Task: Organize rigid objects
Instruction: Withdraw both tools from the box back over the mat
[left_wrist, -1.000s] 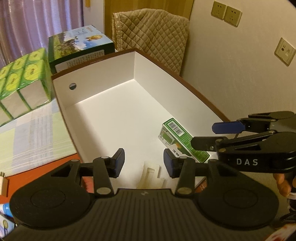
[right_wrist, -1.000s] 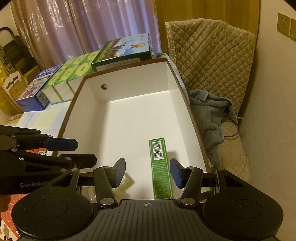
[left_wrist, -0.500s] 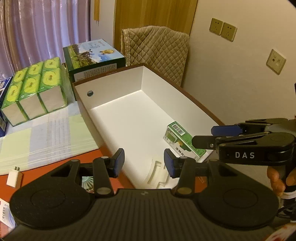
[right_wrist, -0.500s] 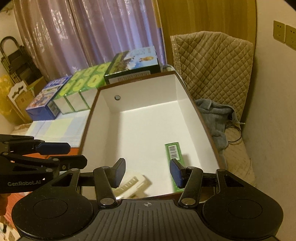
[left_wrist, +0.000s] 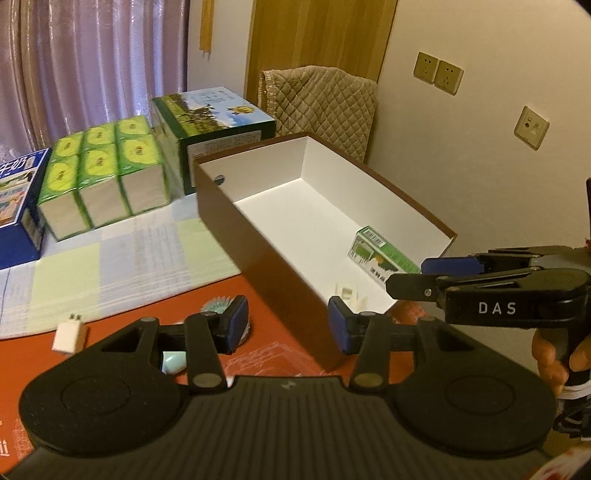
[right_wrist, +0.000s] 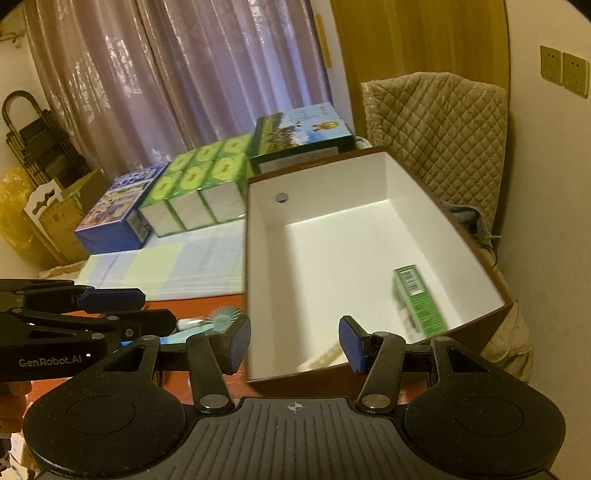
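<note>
A brown box (left_wrist: 258, 254) with a white inside stands on the red table, and a green carton (left_wrist: 380, 254) and a cream plastic piece (left_wrist: 349, 295) lie in its near end. My left gripper (left_wrist: 288, 326) hovers over the box's near left corner, jaws opening, nothing between them. My right gripper (left_wrist: 421, 275) hangs beside it at the box's near right. In the right wrist view the right gripper (right_wrist: 295, 345) is open and empty before the box (right_wrist: 255, 277), with the green carton (right_wrist: 417, 302) beyond and the left gripper (right_wrist: 159, 306) at left.
On the red table lie a white charger plug (left_wrist: 70, 332), a teal round brush (right_wrist: 225, 315) and a mint piece (left_wrist: 173, 360). Green tissue packs (left_wrist: 99, 173), a green milk carton case (left_wrist: 210, 122) and a blue case (left_wrist: 18, 206) stand behind a checked cloth (left_wrist: 110, 258). A wall lies right.
Both grippers have drawn back and up from inside the box to its near end. The red table with the plug and brush has come into view. The left jaws stand slightly wider.
</note>
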